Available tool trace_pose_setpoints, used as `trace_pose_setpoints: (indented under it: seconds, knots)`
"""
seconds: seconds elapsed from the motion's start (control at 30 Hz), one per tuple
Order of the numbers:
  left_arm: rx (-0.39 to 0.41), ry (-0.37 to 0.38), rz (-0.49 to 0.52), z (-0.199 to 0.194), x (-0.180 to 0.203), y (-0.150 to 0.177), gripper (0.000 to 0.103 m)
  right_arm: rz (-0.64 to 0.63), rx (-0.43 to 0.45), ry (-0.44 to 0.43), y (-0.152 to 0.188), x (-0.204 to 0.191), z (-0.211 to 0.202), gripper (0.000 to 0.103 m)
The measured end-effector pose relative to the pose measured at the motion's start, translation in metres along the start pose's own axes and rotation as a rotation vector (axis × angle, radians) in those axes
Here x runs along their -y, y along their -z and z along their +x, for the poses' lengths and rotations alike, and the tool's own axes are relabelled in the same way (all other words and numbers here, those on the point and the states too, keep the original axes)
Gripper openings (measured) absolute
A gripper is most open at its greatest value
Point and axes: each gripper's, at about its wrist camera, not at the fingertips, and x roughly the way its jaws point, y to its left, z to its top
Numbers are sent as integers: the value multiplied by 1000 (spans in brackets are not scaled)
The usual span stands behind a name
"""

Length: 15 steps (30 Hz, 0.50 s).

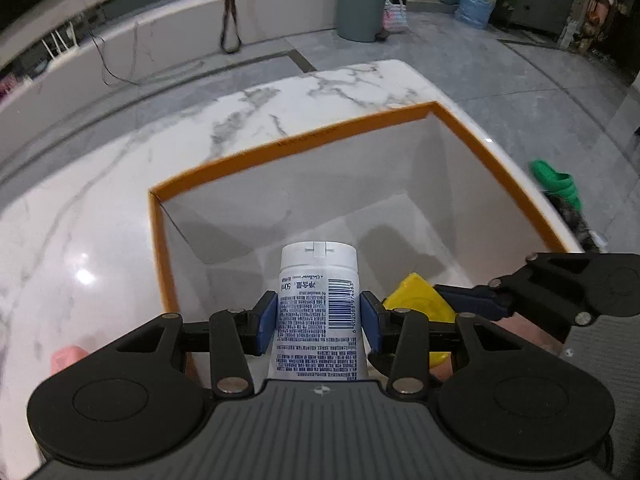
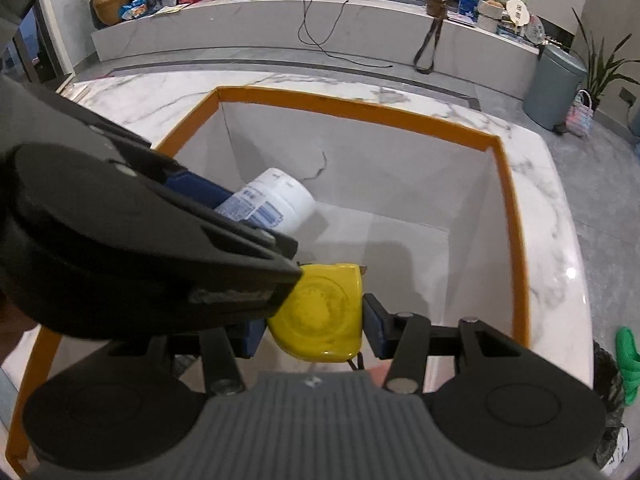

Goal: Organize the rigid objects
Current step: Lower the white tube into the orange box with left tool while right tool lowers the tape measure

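Count: two tools, left (image 1: pixel 319 322) and right (image 2: pixel 314 330), each with two blue pads. One white tube (image 1: pixel 318 312), in the left tool. One yellow tape measure (image 2: pixel 320 312), in the right. One orange-rimmed box (image 2: pixel 360 106). One marble table (image 1: pixel 120 184). One grey bin (image 1: pixel 362 4). One green slipper (image 1: pixel 558 182).

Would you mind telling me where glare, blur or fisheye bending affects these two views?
Left wrist view: lamp glare spots the marble table, the box rim smears with motion blur, and the tube label stays readable. Right wrist view: sharper overall, glare near the table's right edge, box rim bowed by the lens, the tape measure crisp.
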Motion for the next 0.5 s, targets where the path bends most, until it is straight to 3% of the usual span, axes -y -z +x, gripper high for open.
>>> trace_pose_setpoints:
  seconds: [0.5]
  knots:
    - [-21,-126,99,12,10,2,50,15,-16,-26,-7,13,14,50]
